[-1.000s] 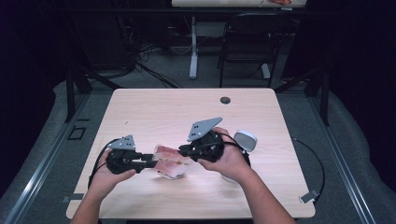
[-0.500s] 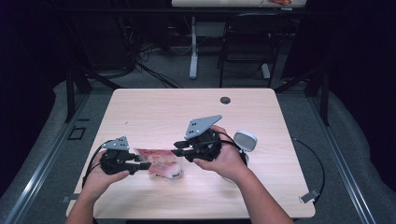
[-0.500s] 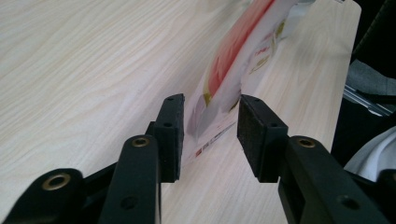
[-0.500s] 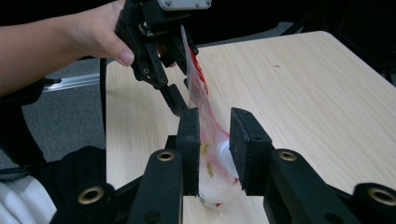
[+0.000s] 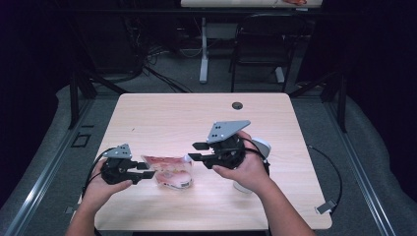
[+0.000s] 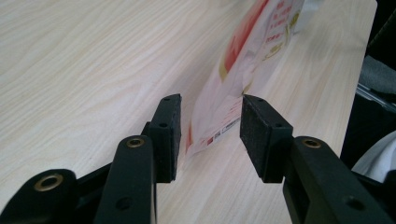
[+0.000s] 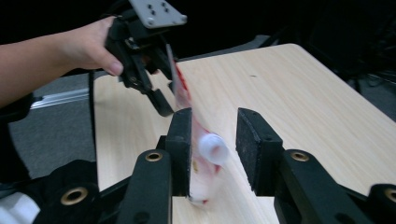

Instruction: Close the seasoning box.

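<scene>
While both claws stand released, the pouch (image 5: 169,171) lies unheld on the tabletop (image 5: 162,123) in the lower centre of the high view, between the left claw (image 5: 149,171) and the right claw (image 5: 195,151). The right claw hangs clear above the pouch's right end; its jaws have just been opening, as have the left's.

In the left gripper view, the pouch's sealed edge (image 6: 219,123) sits in the gap between the parted jaws at mid-frame, neither pad pressing on it. Risk: a closing here would catch only the thin corner, and the pouch could fold or slip out when lifted.

In the right gripper view, the white spout cap (image 7: 212,148) shows blurred between the open jaws at lower centre, with the left claw (image 7: 156,100) at upper left. Risk: the blur suggests that the pouch is not settled; a regrasp now could miss the cap or pinch the film beside it.
</scene>
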